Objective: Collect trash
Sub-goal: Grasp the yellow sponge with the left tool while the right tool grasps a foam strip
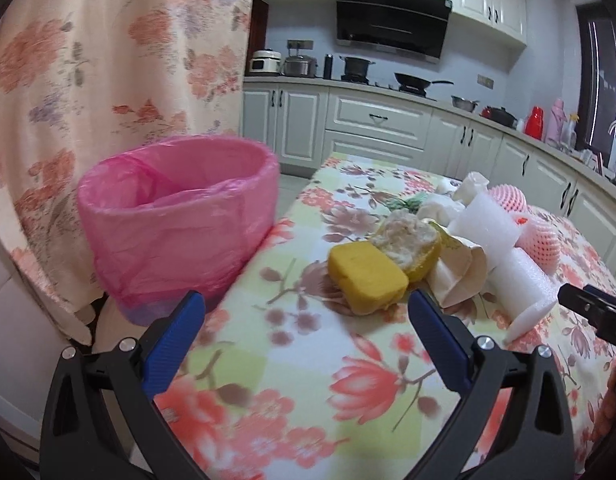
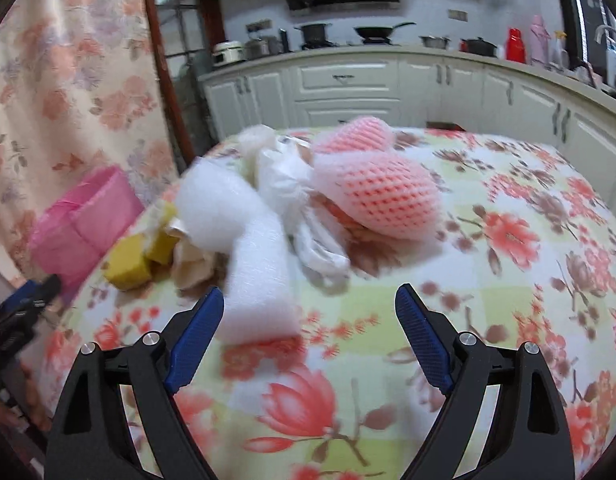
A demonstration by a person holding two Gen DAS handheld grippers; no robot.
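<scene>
Left gripper (image 1: pixel 306 314) wide apart, holds nothing. Yellow sponge (image 1: pixel 365 276) just ahead, pink-lined bin (image 1: pixel 180 220) ahead-left. Right gripper (image 2: pixel 309 310) wide apart too, white foam sheet (image 2: pixel 252 256) right by its left finger, pink foam net (image 2: pixel 381 196) further ahead.

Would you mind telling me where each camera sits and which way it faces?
Left wrist: on the left gripper, fingers open, facing the yellow sponge and the pink-lined bin; the right gripper's tip shows at the right edge.
Right wrist: on the right gripper, open, facing the white foam roll and pink foam net.
Shared: sponge, bin, foam, floral tablecloth, kitchen counter.
</scene>
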